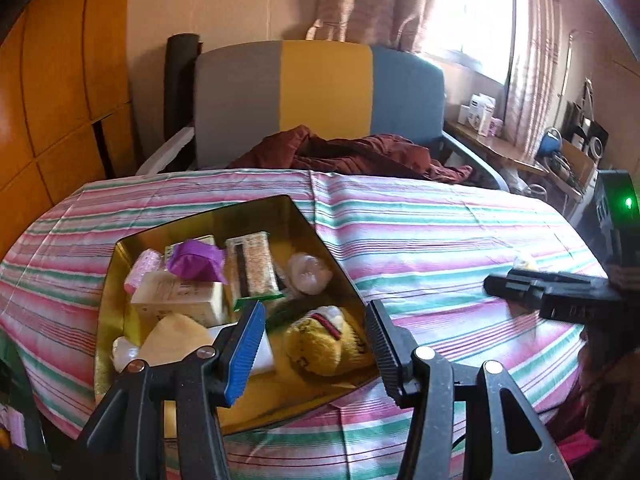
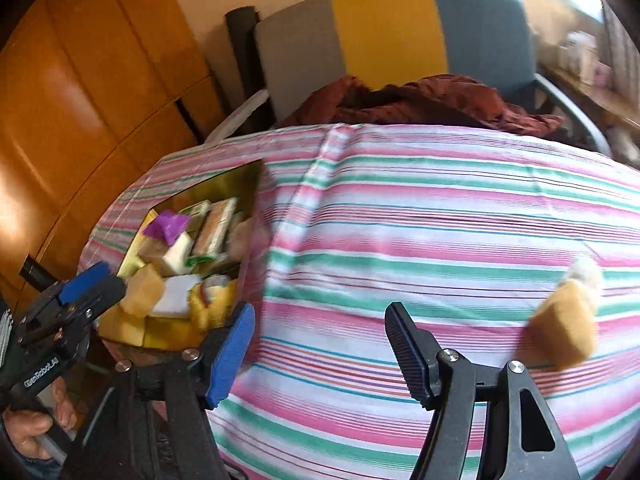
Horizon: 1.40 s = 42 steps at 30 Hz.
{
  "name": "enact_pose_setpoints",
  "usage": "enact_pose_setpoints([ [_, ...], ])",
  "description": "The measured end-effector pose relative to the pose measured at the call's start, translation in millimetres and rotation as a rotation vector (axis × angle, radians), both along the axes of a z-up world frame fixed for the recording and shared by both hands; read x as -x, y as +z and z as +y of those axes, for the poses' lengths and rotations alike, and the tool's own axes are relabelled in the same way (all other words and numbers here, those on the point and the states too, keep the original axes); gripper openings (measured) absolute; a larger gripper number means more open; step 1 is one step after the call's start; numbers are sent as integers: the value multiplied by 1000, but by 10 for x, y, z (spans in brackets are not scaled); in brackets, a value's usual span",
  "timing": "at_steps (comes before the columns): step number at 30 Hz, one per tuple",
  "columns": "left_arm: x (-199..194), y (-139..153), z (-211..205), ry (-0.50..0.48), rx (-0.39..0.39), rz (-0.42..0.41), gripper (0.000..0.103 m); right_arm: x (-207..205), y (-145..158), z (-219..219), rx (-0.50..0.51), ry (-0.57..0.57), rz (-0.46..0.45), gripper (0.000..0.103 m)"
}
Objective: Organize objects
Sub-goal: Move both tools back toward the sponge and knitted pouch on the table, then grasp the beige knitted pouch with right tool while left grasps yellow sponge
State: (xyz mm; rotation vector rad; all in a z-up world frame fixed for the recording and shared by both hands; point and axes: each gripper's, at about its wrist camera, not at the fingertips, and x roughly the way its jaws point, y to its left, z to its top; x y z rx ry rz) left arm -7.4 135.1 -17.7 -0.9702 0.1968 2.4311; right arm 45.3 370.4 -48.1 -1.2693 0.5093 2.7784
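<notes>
Two tongs are mine, and both stand apart with nothing between their pads. Biggest before me is the desk under a striped cloth [image 1: 420,232] of pink, green and white. Behind it stands a chair [image 1: 320,92] with a grey, yellow and blue back, a dark red garment [image 1: 352,152] heaped on its seat. On the left part of the cloth sits the gold box [image 1: 320,240], open on top and crowded. Inside it I see a beige carton [image 1: 180,296], a long packet of grain bar [image 1: 254,268], a yellow plush toy [image 1: 324,340], a purple wrapper [image 1: 196,260], a pink sponge [image 1: 140,270] and a pale wrapped lump [image 1: 310,274]. My left tongs [image 1: 314,344] hang over the near edge of that box, jaws moderately parted, empty. My right tongs [image 2: 320,354] hang over bare cloth, jaws set somewhat wider, also empty. Well to their right, out on the cloth and apart from the box, lies a tan sponge block [image 2: 566,330] with a small white fluffy thing [image 2: 586,274] touching its far end; both are blurred.
</notes>
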Motion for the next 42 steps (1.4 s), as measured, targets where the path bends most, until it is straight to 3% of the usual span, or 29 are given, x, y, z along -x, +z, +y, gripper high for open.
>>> enact_pose_setpoints([
  [12,-109,-88,477,-139,47,-21,53,-491,49,1136,3,-266,-10,69],
  [17,-127,-140,685,-188,63,-39,53,-602,-84,1654,32,-397,-49,72],
  [23,-139,-221,954,-250,86,-62,53,-510,-344,2039,110,-454,-93,75],
  [33,-164,-315,1532,-399,96,-71,53,-264,-754,2275,240,-405,-148,75],
  [35,-160,-338,1662,-429,89,-82,54,-241,-797,2278,235,-395,-152,71],
  [38,-147,-382,1865,-476,79,-108,57,-237,-877,2310,281,-361,-141,52],
  [42,-181,-403,2156,-557,64,-116,64,-271,-806,2288,226,-354,-155,51],
])
